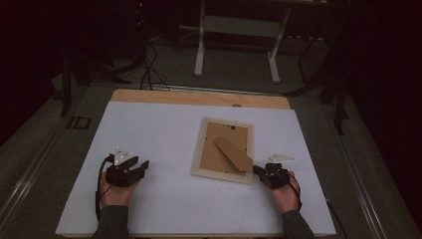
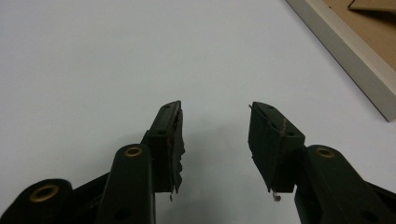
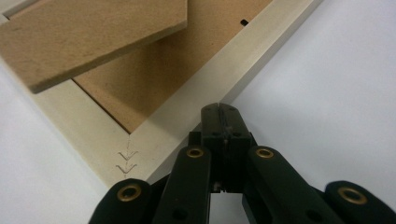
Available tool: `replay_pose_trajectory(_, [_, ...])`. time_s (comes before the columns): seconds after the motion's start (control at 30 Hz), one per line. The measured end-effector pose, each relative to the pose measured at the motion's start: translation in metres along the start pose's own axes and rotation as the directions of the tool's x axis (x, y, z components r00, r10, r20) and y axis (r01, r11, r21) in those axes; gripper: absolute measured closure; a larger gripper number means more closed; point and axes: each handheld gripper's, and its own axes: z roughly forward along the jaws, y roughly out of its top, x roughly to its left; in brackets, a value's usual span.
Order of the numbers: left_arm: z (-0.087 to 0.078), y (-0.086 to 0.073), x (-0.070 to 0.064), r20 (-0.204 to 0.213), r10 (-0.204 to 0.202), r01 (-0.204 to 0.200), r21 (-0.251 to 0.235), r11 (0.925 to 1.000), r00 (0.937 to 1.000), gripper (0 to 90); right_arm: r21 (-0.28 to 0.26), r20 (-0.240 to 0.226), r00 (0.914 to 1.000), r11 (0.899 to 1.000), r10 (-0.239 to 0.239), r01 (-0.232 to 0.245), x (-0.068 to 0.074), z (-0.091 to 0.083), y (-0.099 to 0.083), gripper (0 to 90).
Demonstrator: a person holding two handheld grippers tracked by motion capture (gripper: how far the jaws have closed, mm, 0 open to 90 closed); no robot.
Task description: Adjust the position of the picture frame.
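Right under my lens, my right gripper [image 3: 219,109] has its jaws pressed together with nothing between them, tips touching the pale border of the picture frame [image 3: 196,100] at its near corner, I'd guess to nudge or steady it. The frame lies face down, brown backing up, its stand flap [image 3: 88,32] ahead and left of those jaws. My left gripper [image 2: 215,140] waits with jaws spread wide over bare white table [image 2: 93,60], the frame's edge well off beyond its right jaw.
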Motion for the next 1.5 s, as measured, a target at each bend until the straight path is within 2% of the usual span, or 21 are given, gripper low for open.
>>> replay_pose_trajectory(0.5, [0.001, 0.000, 0.000, -0.004, 0.007, -0.007, 0.012, 0.9999, 1.0000, 55.0, 0.004, -0.002, 1.0000, 1.000, -0.008, 0.008, 0.002, 0.000, 0.000, 90.0])
replay_pose_trajectory(1.03, [0.003, 0.000, -0.001, -0.008, 0.010, -0.010, 0.021, 0.9997, 0.9999, 55.0, 0.003, -0.038, 0.9980, 0.999, -0.050, 0.050, 0.012, 0.001, 0.003, 90.0])
replay_pose_trajectory(1.5, [0.005, 0.000, -0.001, 0.008, 0.010, -0.010, 0.028, 0.9996, 0.9999, 56.0, 0.001, -0.066, 0.9940, 0.996, -0.087, 0.087, 0.022, 0.004, 0.005, 90.0])
